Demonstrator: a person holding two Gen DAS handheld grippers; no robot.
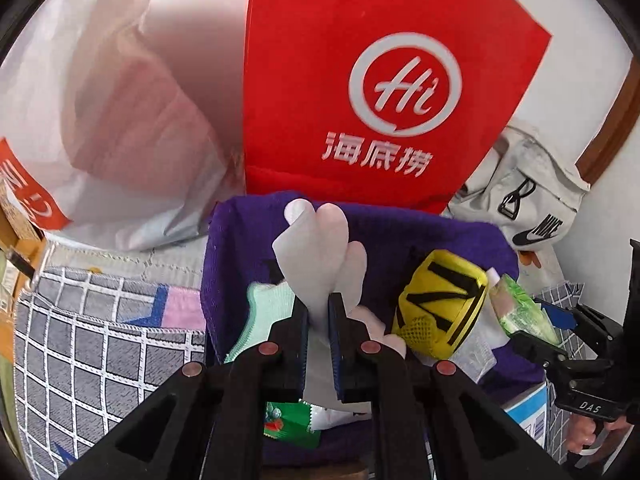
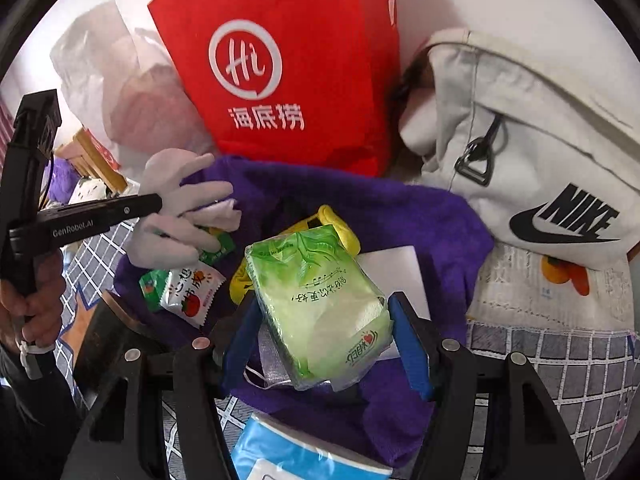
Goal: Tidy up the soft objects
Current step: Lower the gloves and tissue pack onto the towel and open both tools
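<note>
While the left gripper [image 1: 318,312] pinches the white glove [image 1: 320,248] upright, the right gripper's [image 2: 320,328] jaws hold the tissue pack [image 2: 316,300] lengthwise between them.

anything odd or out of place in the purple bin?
Yes, mildly: snack sachets lie in the purple cloth bin among the soft items, not obviously soft goods. Otherwise the left gripper pinches a white glove and the right gripper clamps a tissue pack.

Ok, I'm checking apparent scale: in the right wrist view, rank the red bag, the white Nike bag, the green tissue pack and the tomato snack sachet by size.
1. Red non-woven bag and white Nike fabric bag: alike, unranked.
2. Green plastic tissue pack, enlarged by nearness.
3. Tomato-printed snack sachet.
</note>
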